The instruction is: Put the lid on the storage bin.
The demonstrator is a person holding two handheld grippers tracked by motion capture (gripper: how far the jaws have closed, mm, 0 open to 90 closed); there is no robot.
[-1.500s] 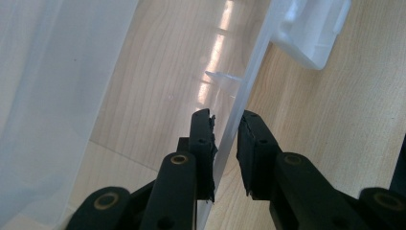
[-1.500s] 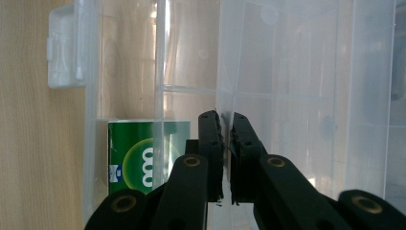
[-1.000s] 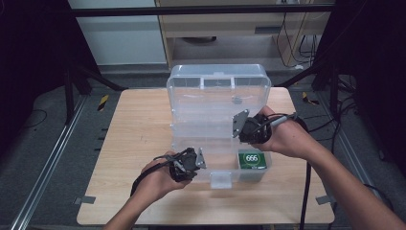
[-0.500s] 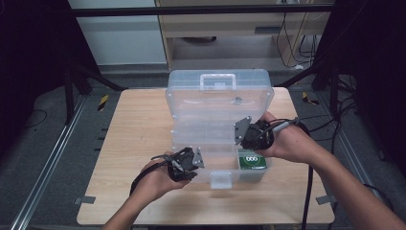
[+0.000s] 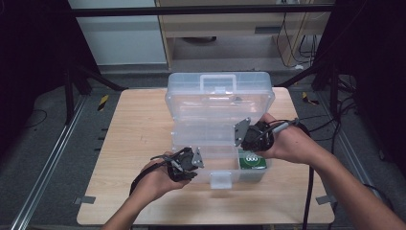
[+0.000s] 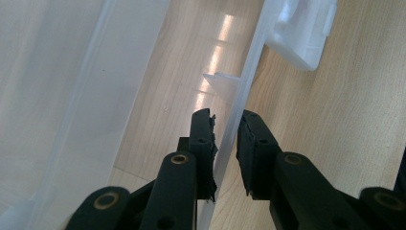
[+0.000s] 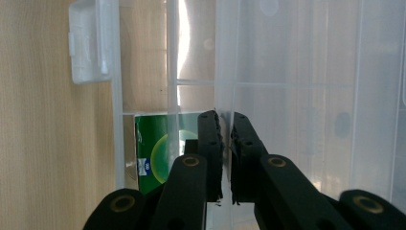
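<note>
A clear plastic storage box (image 5: 218, 139) sits in the middle of the high view on a light wooden table (image 5: 129, 139), its lid (image 5: 220, 96) raised toward the upper middle of the frame with a handle along its top edge and a white latch (image 5: 220, 179) hanging at the box's front wall, lower centre. In the lower left of centre, the person's left hand brings the left gripper (image 5: 187, 164) to the front rim of the box; in the left gripper view its fingers (image 6: 203, 143) stand one on each side of the thin clear front wall (image 6: 234, 120), clamped on it, with the latch (image 6: 301, 28) at the upper right of that frame and wood grain showing through the plastic. To the right of centre in the high view, the right gripper (image 5: 249, 136) meets the lower edge of the raised lid; in the right gripper view its fingers (image 7: 210, 143) are drawn nearly together on a thin clear edge of the lid (image 7: 225, 96) that runs up the middle of the frame. A green packet (image 5: 253, 161) with white markings lies in the box's right front compartment, just below the right gripper, and shows at the lower left of centre in the right gripper view (image 7: 153, 153) through the clear plastic.
</note>
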